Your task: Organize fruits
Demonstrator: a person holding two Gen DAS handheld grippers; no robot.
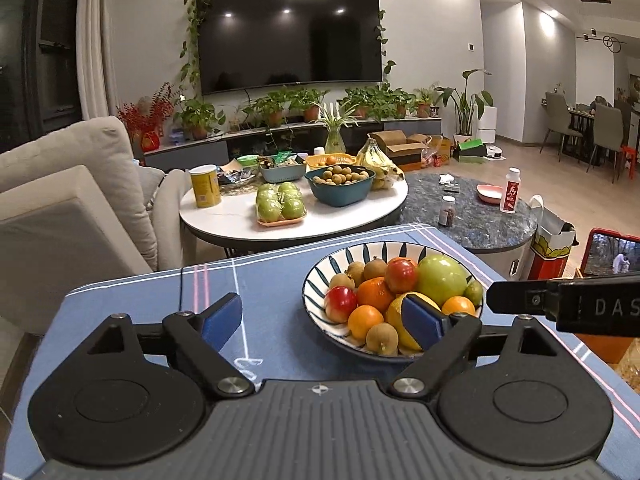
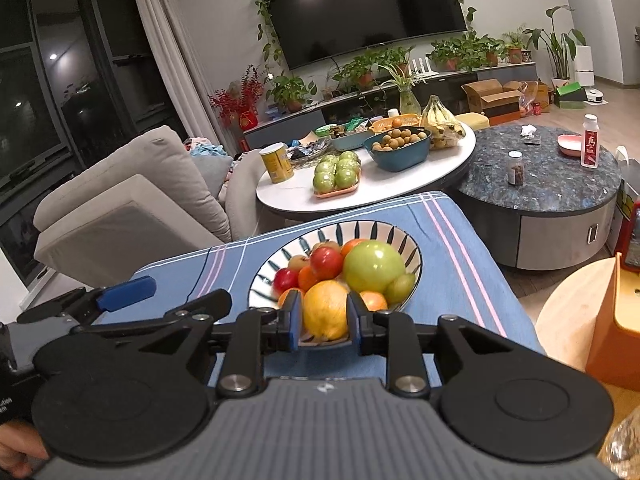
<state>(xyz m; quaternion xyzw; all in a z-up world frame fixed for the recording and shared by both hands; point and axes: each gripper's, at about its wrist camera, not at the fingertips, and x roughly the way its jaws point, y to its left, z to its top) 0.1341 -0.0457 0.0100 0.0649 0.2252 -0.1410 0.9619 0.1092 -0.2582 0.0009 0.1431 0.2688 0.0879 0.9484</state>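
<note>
A striped bowl [image 1: 316,280] [image 2: 384,232] full of fruit stands on the blue cloth-covered table [image 1: 272,280] [image 2: 460,264]. It holds a big green apple [image 1: 442,278] [image 2: 374,266], red fruits [image 1: 401,275], oranges [image 1: 375,294], small brown longans [image 1: 382,338] and a yellow lemon [image 1: 400,316] [image 2: 326,309]. My left gripper [image 1: 324,320] is open and empty, its right finger over the bowl's near side. My right gripper [image 2: 325,318] is shut on the lemon at the bowl's near edge, and it shows in the left wrist view [image 1: 560,304] at the right.
Behind stands a white round table [image 1: 240,216] with green apples, a teal bowl of longans [image 1: 340,184], bananas and a yellow can. A dark marble table [image 1: 472,208] is to its right, a beige sofa [image 1: 68,200] at left, an orange stool [image 2: 616,320] at right.
</note>
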